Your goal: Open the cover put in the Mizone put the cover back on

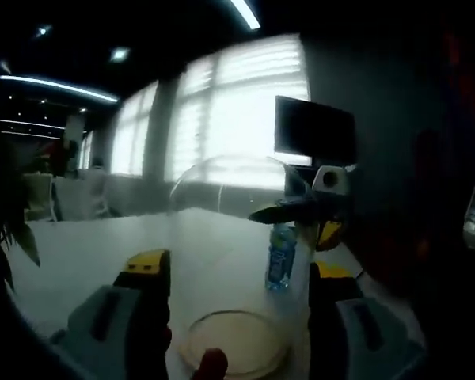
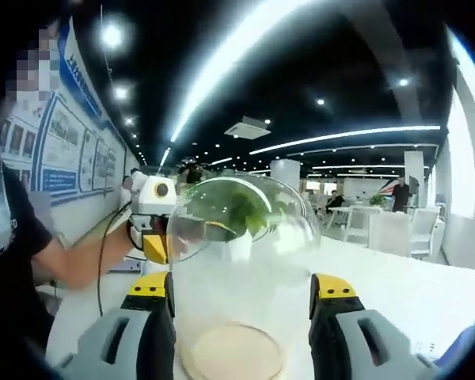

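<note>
On the white table, between the left gripper's (image 1: pixel 239 317) spread yellow-tipped jaws, stands a clear glass dome cover (image 1: pixel 229 261) on a round pale base (image 1: pixel 233 342); whether the jaws touch it I cannot tell. Behind the glass stands a small blue Mizone bottle (image 1: pixel 280 257), with the other gripper just above it. In the right gripper view, the right gripper (image 2: pixel 239 317) likewise flanks the dome, contact unclear

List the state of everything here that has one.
Glass cover: down on its wooden base.
Mizone bottle: upright, seen through the glass.
Left hand-held gripper: jaws spread beside the cover, grip unclear.
Right hand-held gripper: jaws spread beside the cover, grip unclear.
</note>
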### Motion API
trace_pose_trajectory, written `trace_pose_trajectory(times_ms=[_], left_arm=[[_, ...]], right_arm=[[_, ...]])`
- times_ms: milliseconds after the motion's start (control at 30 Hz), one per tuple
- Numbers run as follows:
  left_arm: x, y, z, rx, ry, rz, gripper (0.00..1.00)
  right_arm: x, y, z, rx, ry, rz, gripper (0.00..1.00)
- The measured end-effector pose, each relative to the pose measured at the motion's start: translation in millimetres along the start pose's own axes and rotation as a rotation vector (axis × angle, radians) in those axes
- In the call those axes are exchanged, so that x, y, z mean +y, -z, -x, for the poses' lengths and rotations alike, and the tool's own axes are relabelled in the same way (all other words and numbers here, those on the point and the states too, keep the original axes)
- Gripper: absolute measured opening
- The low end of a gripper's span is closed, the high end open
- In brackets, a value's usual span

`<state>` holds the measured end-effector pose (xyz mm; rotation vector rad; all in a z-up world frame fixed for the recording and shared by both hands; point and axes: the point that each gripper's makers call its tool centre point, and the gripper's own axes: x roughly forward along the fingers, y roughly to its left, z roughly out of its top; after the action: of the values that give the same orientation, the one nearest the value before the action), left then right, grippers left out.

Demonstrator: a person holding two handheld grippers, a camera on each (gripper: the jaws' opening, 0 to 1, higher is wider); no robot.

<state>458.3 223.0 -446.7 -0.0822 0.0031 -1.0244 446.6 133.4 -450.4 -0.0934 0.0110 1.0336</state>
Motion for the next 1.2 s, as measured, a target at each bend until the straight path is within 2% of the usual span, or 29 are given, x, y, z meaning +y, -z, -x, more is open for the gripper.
trace_pose_trajectory(times_ms=[100, 133, 167, 200, 267, 333, 367, 467, 533, 633, 700, 1000, 1067, 1167, 1200], left_arm=[[1.0, -1.1, -2, -0.004, -0.009, 0.001, 0.64], [0.2, -1.6, -2, -0.008, -0.007, 0.011, 0.65], [0.0, -1.8, -3, -0.012, -0.007, 0.017, 0.65], [0.0, -1.5, -3, -0.017, -0.01, 0.01, 0.65], [0.1, -2.4, -2, -0.028, -0.008, -0.018, 0.64], [0.2, 0.1, 1, -0.034, 0.001, -0.131, 0.6], [0.6, 3.4, 2, -0.026, 0.01, -0.155, 0.59], [1.9, 5.8, 5, -0.018, 0.023, -0.081, 0.56], [3.0, 4.2, 5, -0.02, 0.026, -0.069, 0.56], [2.7, 4.6, 4, -0.009, 0.024, -0.074, 0.55], [2.4, 0.3, 5, -0.024, 0.016, -0.13, 0.55], [4.3, -1.4, 4, -0.035, 0.024, -0.083, 0.56], [5.3, -1.0, 5, -0.043, 0.035, -0.085, 0.55], [6.2, -1.0, 6, -0.049, 0.043, -0.034, 0.53], [7.6, -1.7, 7, -0.049, 0.044, -0.041, 0.52]], right_arm=[[0, -3.9, 0, -0.025, 0.01, 0.04, 0.62], [2, -3.2, 2, -0.026, 0.002, 0.184, 0.62], [3, 0.0, 3, -0.013, 0.003, 0.292, 0.62], [3, 3.0, 4, 0.003, 0.008, 0.309, 0.63], [3, 3.2, 3, 0.009, 0.004, 0.259, 0.62], [1, -3.3, 3, -0.032, -0.012, 0.124, 0.62], [-1, -5.4, 3, -0.046, -0.018, 0.093, 0.61], [-3, -4.7, 3, -0.057, -0.027, 0.077, 0.6], [-3, -4.2, 3, -0.055, -0.034, 0.087, 0.6], [-3, -4.0, 3, -0.044, -0.032, 0.064, 0.6], [-2, -4.1, 3, -0.049, -0.03, 0.069, 0.61], [-2, -4.1, 0, -0.066, -0.032, 0.036, 0.63], [-2, -4.9, 0, -0.071, -0.037, -0.019, 0.62], [-3, -4.4, 0, -0.069, -0.039, -0.044, 0.62], [-2, -4.2, 0, -0.069, -0.039, -0.046, 0.62]])
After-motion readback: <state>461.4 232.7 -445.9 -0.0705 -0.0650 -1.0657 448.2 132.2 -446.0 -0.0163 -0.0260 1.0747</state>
